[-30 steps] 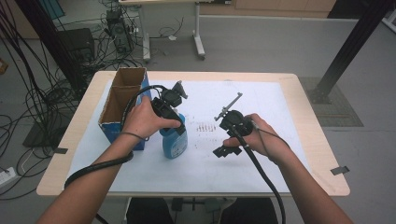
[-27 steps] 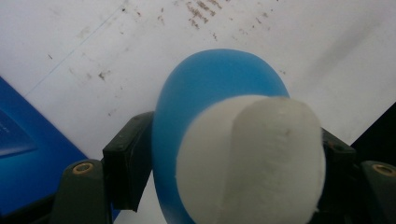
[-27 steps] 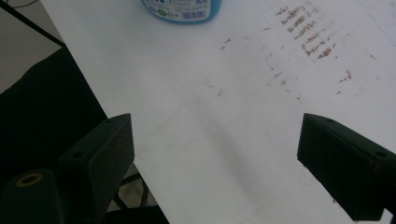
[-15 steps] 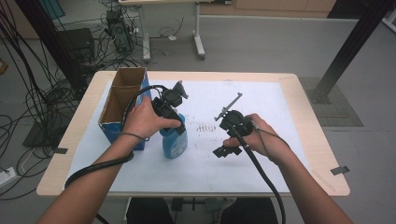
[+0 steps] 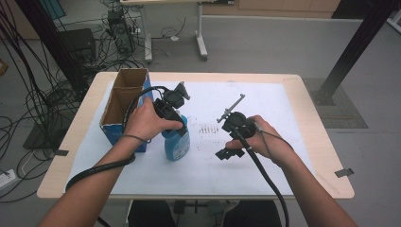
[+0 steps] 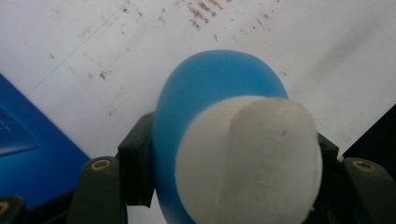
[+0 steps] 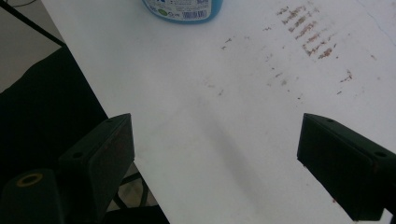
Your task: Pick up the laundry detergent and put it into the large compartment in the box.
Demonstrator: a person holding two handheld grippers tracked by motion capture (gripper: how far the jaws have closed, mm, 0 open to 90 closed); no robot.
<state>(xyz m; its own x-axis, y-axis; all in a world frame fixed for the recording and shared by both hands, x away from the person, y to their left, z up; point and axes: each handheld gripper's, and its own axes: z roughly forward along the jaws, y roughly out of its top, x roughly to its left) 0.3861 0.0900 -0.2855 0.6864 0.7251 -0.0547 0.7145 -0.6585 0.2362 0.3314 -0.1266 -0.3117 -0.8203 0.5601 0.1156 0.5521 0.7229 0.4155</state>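
Nearest the person, the right tongs [image 5: 230, 152] sit in the right hand [image 5: 262, 139] over the white sheet [image 5: 283, 109] that covers the table [image 5: 326, 156], tilted down toward it; in the right gripper view the 2 black jaws stand wide apart with nothing between them, bare paper and a patch of brown smudges [image 7: 308, 35] beyond. Just left of that, the left hand [image 5: 149, 120] holds the left tongs [image 6: 233, 163] clamped on the blue bottle [image 5: 176, 142], which stands upright on the sheet near the middle of the table. In the left gripper view the jaws press both sides of the bottle right under its white cap [image 6: 250, 158], blue shoulder bulging above. The bottle's labelled base [image 7: 184, 10] peeks in at the top of the right gripper view, well apart from those open jaws. Farther back on the left, an open cardboard box [image 5: 124, 101] with a blue side stands just beside the bottle, at the sheet's left edge.
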